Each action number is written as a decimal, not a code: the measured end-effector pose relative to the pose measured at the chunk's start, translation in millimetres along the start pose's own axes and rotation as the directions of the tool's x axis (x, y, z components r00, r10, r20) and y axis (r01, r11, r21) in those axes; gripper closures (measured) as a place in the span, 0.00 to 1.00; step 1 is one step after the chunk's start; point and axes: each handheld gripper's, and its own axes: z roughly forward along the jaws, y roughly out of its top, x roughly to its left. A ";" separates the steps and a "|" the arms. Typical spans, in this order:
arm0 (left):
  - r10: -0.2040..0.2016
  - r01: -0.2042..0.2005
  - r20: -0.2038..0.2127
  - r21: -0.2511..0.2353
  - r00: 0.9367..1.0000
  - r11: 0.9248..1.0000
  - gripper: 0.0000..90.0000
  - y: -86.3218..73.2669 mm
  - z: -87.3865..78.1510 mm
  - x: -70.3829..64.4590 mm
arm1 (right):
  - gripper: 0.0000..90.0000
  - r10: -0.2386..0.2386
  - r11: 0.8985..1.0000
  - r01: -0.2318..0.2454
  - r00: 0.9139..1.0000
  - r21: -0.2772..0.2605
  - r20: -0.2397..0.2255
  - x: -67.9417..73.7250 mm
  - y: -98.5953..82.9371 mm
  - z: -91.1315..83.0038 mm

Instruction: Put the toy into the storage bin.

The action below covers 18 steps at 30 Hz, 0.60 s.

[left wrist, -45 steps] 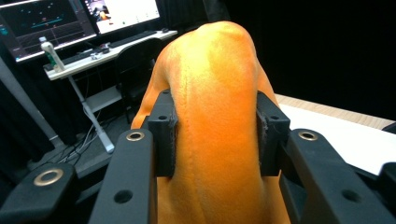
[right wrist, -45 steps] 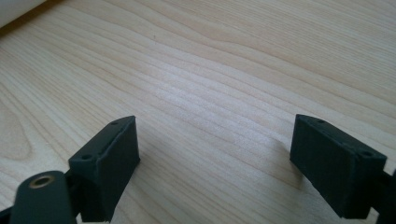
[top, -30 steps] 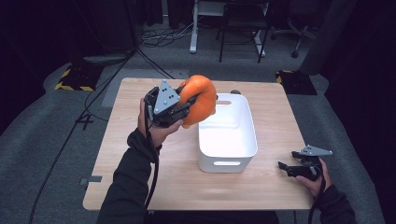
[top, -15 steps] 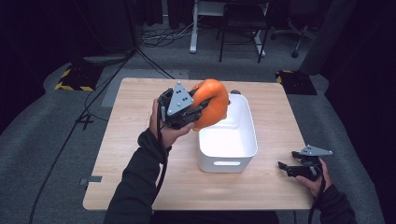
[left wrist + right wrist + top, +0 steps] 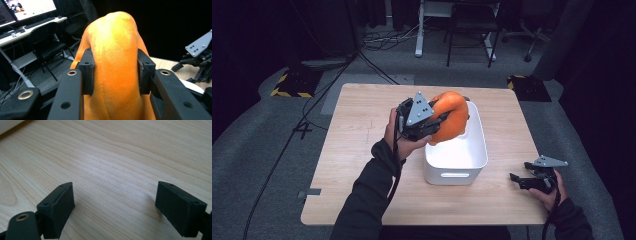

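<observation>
My high view looks forward and down from above the near edge, taking in the whole table (image 5: 362, 150). The left gripper view rides close behind its jaws, facing outward over the orange plush (image 5: 115, 62), with the right gripper (image 5: 197, 57) at 3 o'clock. The right gripper view sits low over the same tabletop.
</observation>
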 end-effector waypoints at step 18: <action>0.032 -0.037 0.120 0.040 0.992 0.999 0.66 -11.7 9.3 -25.4 | 0.17 0.000 1.000 0.000 1.000 0.000 0.001 0.1 0.0 0.0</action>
